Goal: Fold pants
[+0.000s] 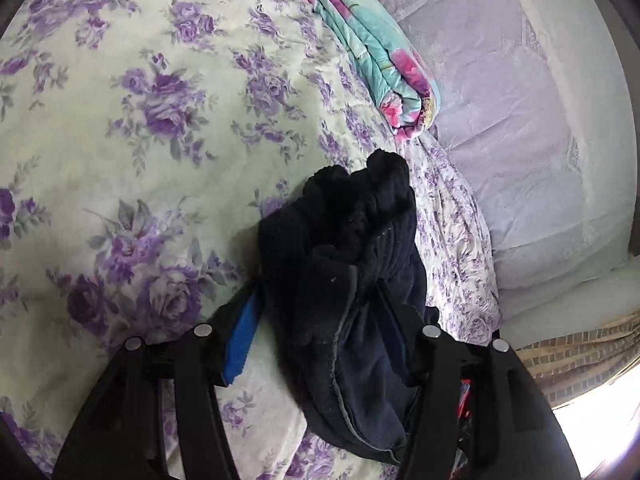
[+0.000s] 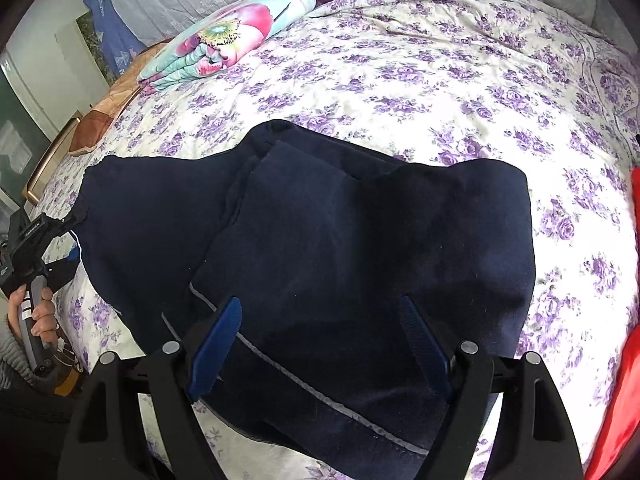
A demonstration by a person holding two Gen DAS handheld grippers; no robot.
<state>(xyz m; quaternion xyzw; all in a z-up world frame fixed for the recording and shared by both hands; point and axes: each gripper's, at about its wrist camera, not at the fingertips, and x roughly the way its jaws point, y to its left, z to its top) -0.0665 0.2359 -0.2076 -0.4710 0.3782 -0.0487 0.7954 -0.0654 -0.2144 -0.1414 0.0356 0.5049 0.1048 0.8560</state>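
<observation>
In the right wrist view, the right gripper is nearest, with its two blue-padded fingers spread wide over the dark navy pants. Nothing is pinched between them. The pants lie partly folded on the bedspread with purple flowers, and a thin grey stripe runs along their near edge.

At the left side of this view the left gripper meets the far corner of the pants, and a hand holds its handle.

In the left wrist view, the left gripper has a bunch of the pants lying between its fingers — the fabric hides the right one, so I cannot tell if they press on it.

Farther away, a folded quilt with pink and teal flowers lies near the head of the bed, and behind it is a pale lilac pillow. A red cloth shows at the right edge.
</observation>
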